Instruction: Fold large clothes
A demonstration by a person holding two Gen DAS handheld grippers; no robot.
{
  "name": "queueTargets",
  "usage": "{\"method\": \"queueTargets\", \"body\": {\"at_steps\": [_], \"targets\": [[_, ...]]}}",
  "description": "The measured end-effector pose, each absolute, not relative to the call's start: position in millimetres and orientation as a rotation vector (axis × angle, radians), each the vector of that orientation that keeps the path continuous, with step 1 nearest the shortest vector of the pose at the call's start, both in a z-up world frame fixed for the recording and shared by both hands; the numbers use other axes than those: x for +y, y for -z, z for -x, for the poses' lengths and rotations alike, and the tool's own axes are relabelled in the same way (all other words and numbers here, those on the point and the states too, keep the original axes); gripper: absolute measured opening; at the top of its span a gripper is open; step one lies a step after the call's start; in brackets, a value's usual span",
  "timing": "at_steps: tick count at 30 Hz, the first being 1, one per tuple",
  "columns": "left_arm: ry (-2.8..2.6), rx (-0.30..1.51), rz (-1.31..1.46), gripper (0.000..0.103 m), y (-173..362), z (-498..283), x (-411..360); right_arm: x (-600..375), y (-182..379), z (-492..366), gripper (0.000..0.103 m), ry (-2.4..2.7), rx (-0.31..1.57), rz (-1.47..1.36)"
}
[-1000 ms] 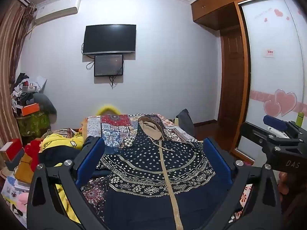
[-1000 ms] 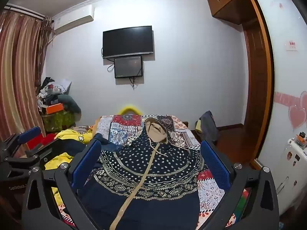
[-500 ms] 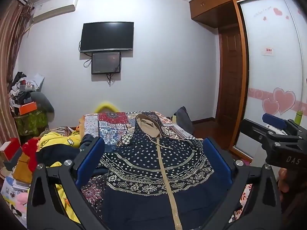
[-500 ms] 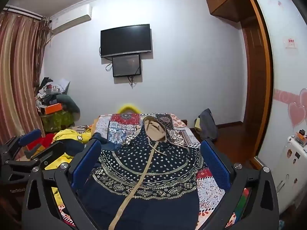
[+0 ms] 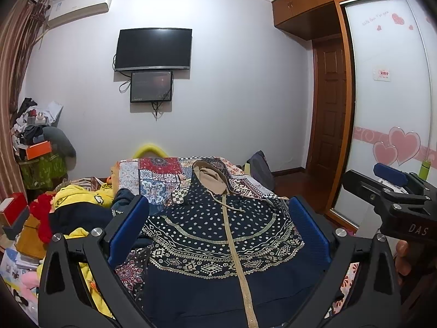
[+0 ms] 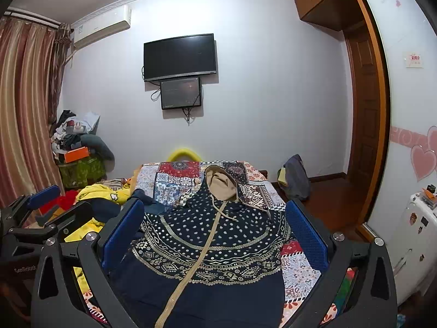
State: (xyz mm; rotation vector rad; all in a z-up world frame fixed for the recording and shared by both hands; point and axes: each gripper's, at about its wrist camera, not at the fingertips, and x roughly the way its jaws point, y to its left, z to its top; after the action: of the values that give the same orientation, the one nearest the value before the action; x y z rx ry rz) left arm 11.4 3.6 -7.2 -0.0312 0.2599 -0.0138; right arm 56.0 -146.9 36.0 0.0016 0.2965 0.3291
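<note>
A dark navy hooded jacket (image 5: 218, 235) with white dots, patterned bands and a tan zip lies face up on the bed, its tan-lined hood (image 5: 211, 176) pointing to the far wall. The same jacket (image 6: 215, 235) fills the middle of the right wrist view. My left gripper (image 5: 217, 229) hangs open above the jacket's chest, blue pads wide apart, holding nothing. My right gripper (image 6: 214, 229) is open too, above the same area. The right gripper (image 5: 393, 191) shows at the right edge of the left wrist view, and the left gripper (image 6: 41, 213) at the left edge of the right wrist view.
A patchwork quilt (image 6: 174, 180) covers the bed. A heap of yellow, red and dark clothes (image 5: 73, 210) lies to the left. Clutter stands in the far left corner (image 6: 79, 158). A dark bag (image 6: 296, 180) sits on the floor right of the bed, near a wooden door (image 5: 327, 109).
Both views have shifted slightly; the jacket and room sit a little higher in the frames. The jacket lies as before, and both grippers have stayed open.
</note>
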Motion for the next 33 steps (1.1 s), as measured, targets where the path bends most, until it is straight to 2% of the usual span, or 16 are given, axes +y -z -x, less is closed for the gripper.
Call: {"method": "queueTargets", "body": {"at_steps": [33], "targets": [[0.024, 0.261, 0.031, 0.103, 7.8, -12.8, 0.6, -144.1, -33.5, -56.8, 0.103, -0.334, 0.303, -0.015]]}}
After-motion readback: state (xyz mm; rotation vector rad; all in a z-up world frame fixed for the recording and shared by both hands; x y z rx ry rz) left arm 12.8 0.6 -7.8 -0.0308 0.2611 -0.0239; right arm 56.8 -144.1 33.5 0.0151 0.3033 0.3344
